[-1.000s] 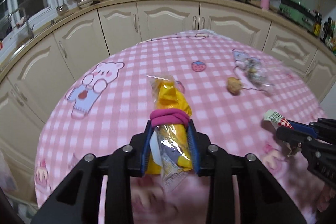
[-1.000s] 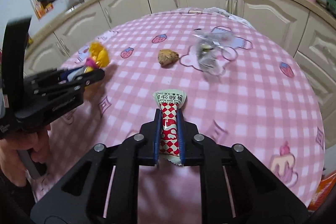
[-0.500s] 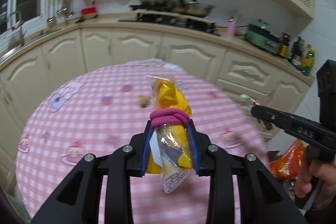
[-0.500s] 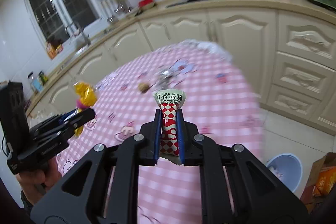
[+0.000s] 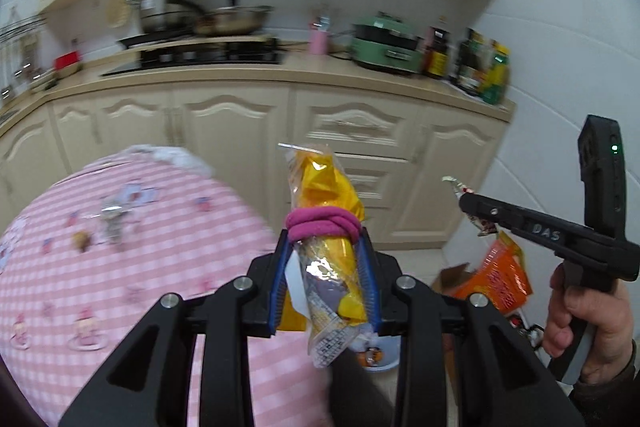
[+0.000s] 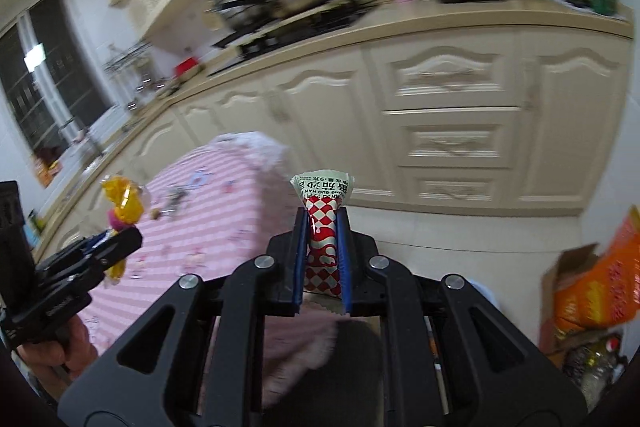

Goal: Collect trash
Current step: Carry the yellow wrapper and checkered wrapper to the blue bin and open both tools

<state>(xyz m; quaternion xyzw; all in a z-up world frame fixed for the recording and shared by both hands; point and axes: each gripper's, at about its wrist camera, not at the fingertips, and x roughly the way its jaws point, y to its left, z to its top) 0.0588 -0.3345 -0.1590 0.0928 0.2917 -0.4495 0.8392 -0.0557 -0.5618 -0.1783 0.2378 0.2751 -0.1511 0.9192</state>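
Note:
My left gripper [image 5: 325, 259] is shut on a yellow snack bag [image 5: 326, 195] tied with a pink band, held up past the table's right edge. My right gripper [image 6: 323, 227] is shut on a red-and-white checked wrapper [image 6: 323, 227], also held in the air beyond the table. Each gripper shows in the other's view: the right gripper [image 5: 466, 201] to the right, the left gripper [image 6: 128, 233] to the left. A brown scrap [image 5: 81, 239] and a crumpled clear wrapper [image 5: 114, 217] lie on the pink checked table [image 5: 140, 267]. A pale blue bin [image 5: 380, 357] sits on the floor below my left gripper, mostly hidden.
Cream kitchen cabinets [image 6: 452, 115] stand ahead. An open cardboard box with an orange bag [image 5: 496, 275] sits on the floor to the right, also seen in the right wrist view [image 6: 596, 291]. Bottles and a green cooker [image 5: 386, 49] stand on the counter.
Both grippers have swung right, away from over the table toward the cabinets and floor, each still holding its trash. The bin and the orange bag have come closer.

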